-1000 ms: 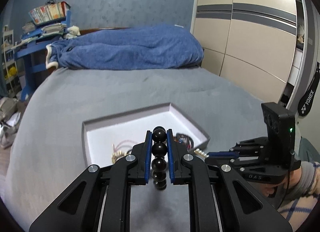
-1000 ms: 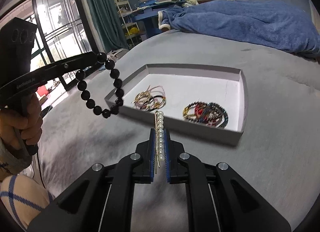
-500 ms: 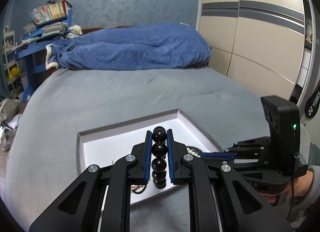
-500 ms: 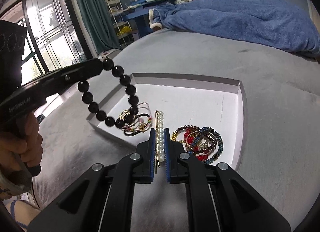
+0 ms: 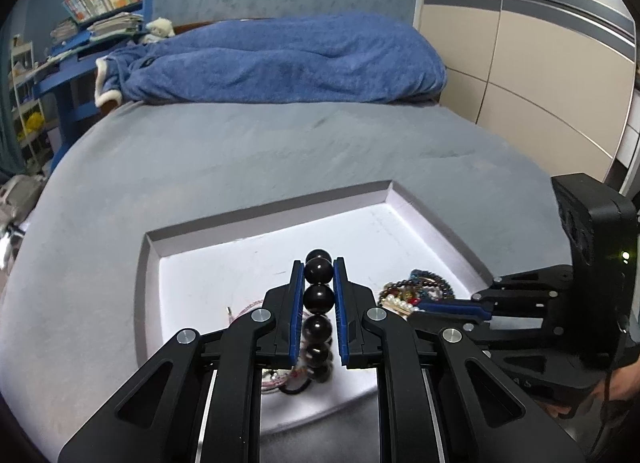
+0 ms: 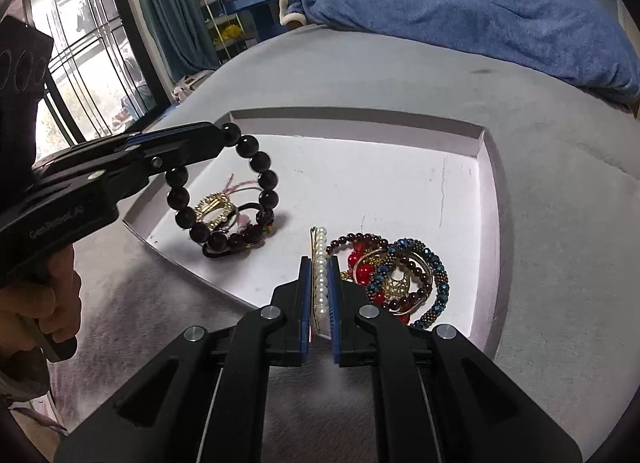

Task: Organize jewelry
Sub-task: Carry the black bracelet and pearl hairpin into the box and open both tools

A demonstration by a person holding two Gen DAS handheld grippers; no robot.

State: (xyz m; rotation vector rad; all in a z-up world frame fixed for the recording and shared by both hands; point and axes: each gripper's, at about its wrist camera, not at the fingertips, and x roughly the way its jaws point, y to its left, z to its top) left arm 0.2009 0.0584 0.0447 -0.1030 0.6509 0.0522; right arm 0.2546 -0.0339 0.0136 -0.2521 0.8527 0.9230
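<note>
Left gripper (image 5: 319, 283): jaws clenched on a black bead bracelet (image 6: 224, 191), two beads pinched between the blue pads, one bead standing beyond the tips. The rest of the loop hangs below the jaws, and its lowest beads reach a heap of gold and pink trinkets (image 6: 224, 209) with a black hair tie; contact with the heap cannot be confirmed.

Right gripper (image 6: 319, 295): jaws clamped on a pearl hair clip (image 6: 319, 263), which runs lengthwise between the pads and projects ahead of the tips. Just to the right of these jaws lies a pile of red, garnet and blue beaded bracelets (image 6: 400, 279), apparently touching the clip's tip.

Both grippers are positioned over a shallow white tray (image 6: 490, 151), which sits on a grey bedsheet (image 5: 240, 151). The two heaps lie apart, one ahead of each gripper. A blue blanket (image 5: 280, 63) is bunched well beyond the tray.
</note>
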